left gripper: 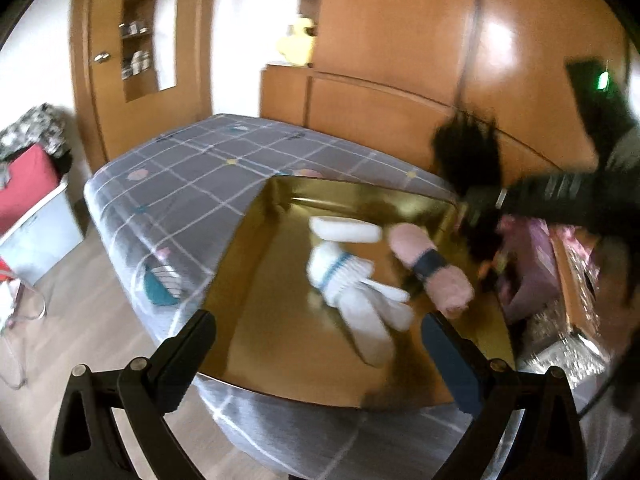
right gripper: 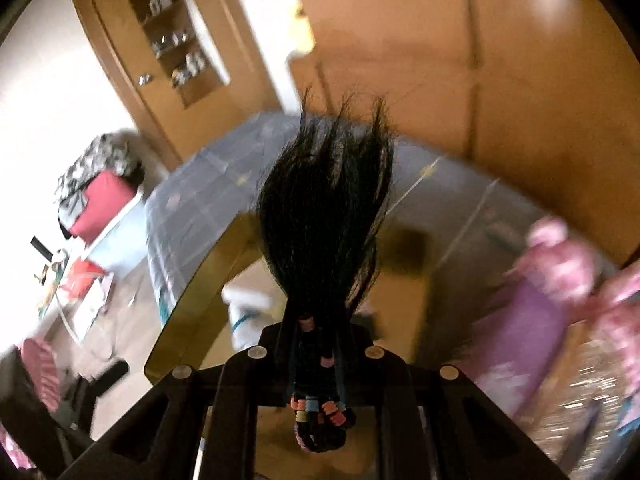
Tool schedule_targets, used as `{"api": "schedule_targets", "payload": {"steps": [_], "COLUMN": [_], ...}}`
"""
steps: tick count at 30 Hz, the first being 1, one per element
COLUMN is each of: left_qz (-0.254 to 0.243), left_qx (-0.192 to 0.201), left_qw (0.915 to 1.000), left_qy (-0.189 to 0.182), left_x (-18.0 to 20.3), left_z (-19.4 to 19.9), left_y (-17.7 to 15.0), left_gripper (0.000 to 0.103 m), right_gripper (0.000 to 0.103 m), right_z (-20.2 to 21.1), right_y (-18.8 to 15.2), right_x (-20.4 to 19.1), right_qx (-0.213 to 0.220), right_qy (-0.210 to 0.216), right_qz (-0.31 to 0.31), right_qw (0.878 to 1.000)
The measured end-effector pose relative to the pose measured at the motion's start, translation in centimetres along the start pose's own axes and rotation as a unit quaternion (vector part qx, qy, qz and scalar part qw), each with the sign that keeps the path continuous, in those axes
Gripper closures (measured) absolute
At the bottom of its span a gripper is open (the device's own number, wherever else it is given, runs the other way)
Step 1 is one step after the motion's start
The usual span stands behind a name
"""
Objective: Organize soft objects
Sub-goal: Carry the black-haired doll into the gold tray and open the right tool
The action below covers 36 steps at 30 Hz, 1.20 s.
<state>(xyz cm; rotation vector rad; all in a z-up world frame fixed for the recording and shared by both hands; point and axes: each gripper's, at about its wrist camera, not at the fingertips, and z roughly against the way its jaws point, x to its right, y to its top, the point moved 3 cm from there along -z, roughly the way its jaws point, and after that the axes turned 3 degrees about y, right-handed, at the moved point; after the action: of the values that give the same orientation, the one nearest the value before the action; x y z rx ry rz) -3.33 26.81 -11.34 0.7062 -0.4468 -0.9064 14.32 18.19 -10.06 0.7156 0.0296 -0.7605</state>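
On the left I keep my left tongs point(left gripper: 316, 344) spread and empty, hanging just over the near edge of the gold tray point(left gripper: 256, 240) that sits on the checked bed point(left gripper: 180, 168). Inside the tray, from left to right, lie the white socks point(left gripper: 352, 280) and the pink roll point(left gripper: 432, 268) with its dark band, the two touching or nearly so. Further right, my right tongs point(right gripper: 318, 336) are pressed together on a black hair tuft point(right gripper: 324, 216), pinching it at the bound end where the coloured elastic bands point(right gripper: 320, 408) sit; the loose strands fan out ahead of the tips. In the left view that tuft shows above the tray's far right corner, so I judge it is being carried toward the tray. To do this well I would bring it low over a bare patch of the tray, left of the pink roll, before letting go, since loose hair will flop and drag. The purple and pink things point(right gripper: 532, 320) at the far right are too blurred to name; I would steer clear of them
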Motion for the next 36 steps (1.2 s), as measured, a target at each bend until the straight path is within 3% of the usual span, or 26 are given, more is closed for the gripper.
{"api": "schedule_targets", "payload": {"steps": [4,7,11,20,30,36], "left_qz": [0.034,0.045,0.045,0.042,0.021,-0.004], "left_qx": [0.0,-0.002,-0.004,-0.003,0.009,0.026], "left_qw": [0.9993,0.9988,0.9988,0.9991,0.9992,0.9991], "left_qy": [0.014,0.02,0.018,0.006,-0.031,-0.035], "left_x": [-2.4,-3.3,-3.5,-2.9,-0.6,0.8], "left_z": [-0.4,-0.7,-0.9,-0.8,1.2,2.6], "left_y": [0.6,0.7,0.8,0.7,0.7,0.8], "left_gripper": [0.0,0.0,0.0,0.0,0.0,0.0], "right_gripper": [0.089,0.083,0.062,0.06,0.057,0.056], "right_z": [-4.7,-6.6,-7.5,-2.3,5.0,8.9], "right_y": [-0.9,-0.8,-1.0,-2.1,-4.9,-6.5], "right_x": [-1.2,-1.3,-1.0,-0.5,0.4,2.3], "right_qx": [-0.043,-0.05,-0.067,-0.01,0.056,0.089], "right_qy": [-0.002,-0.025,-0.014,-0.026,-0.07,-0.092], "right_qz": [0.006,0.009,0.001,-0.002,0.016,0.003], "right_qw": [0.999,0.998,0.998,1.0,0.996,0.992]}}
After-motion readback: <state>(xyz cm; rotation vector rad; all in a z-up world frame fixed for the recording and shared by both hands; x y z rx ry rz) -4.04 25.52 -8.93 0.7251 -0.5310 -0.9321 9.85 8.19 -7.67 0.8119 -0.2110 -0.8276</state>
